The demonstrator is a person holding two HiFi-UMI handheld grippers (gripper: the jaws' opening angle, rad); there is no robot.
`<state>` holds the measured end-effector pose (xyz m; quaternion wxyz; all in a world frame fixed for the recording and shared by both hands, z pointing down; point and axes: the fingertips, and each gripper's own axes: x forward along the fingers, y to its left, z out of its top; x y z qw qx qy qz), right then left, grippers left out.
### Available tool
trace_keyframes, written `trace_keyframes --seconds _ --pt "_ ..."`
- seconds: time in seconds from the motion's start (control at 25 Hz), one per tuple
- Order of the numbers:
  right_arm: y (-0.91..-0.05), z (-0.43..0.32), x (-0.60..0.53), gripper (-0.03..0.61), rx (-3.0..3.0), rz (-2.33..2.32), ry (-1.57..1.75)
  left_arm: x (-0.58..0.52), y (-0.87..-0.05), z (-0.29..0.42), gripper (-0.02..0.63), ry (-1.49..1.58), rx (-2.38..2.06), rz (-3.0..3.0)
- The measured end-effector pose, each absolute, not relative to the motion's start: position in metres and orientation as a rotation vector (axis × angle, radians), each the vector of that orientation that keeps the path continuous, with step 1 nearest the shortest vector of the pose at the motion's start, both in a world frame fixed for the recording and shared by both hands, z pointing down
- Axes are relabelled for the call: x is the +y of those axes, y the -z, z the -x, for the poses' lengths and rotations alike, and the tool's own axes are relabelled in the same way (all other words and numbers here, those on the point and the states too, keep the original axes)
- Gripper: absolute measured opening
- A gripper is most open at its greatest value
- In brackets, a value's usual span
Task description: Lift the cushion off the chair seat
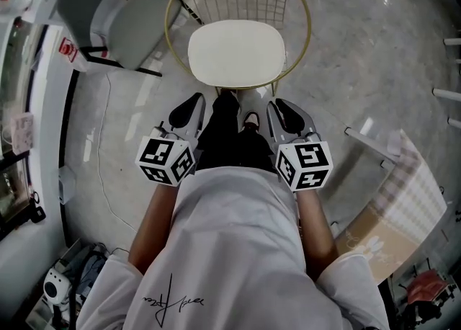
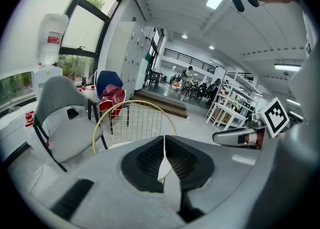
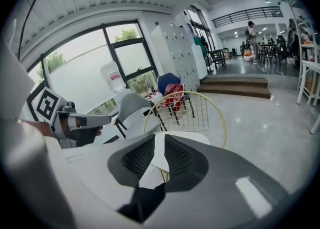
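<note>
A cream cushion (image 1: 236,53) lies flat on the seat of a gold wire chair (image 1: 173,4) straight ahead of me. Both grippers hover short of its near edge, apart from it. My left gripper (image 1: 193,99) is shut with nothing in it; in the left gripper view its jaws (image 2: 163,140) meet, and the cushion (image 2: 118,144) shows beyond them. My right gripper (image 1: 282,105) stands a little open and empty. In the right gripper view a narrow gap (image 3: 156,140) parts its jaws, with the cushion (image 3: 192,137) and the wire backrest (image 3: 220,118) behind.
A grey chair (image 1: 108,11) stands close to the left of the wire chair. My dark trouser leg and a shoe (image 1: 248,121) are between the grippers. A cardboard box with a checked cloth (image 1: 403,199) lies at the right, and a white counter (image 1: 43,105) runs along the left.
</note>
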<state>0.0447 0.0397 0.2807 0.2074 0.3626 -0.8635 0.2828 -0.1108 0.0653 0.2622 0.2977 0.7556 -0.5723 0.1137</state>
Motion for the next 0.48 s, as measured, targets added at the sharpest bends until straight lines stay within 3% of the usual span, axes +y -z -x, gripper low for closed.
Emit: trace_keyframes --seconds 0.48 --pt "-0.318 -0.044 0.007 0.074 -2.315 -1.034 -0.789 0.058 -0.319 0.135 0.021 -0.346 -1.478 -1.89"
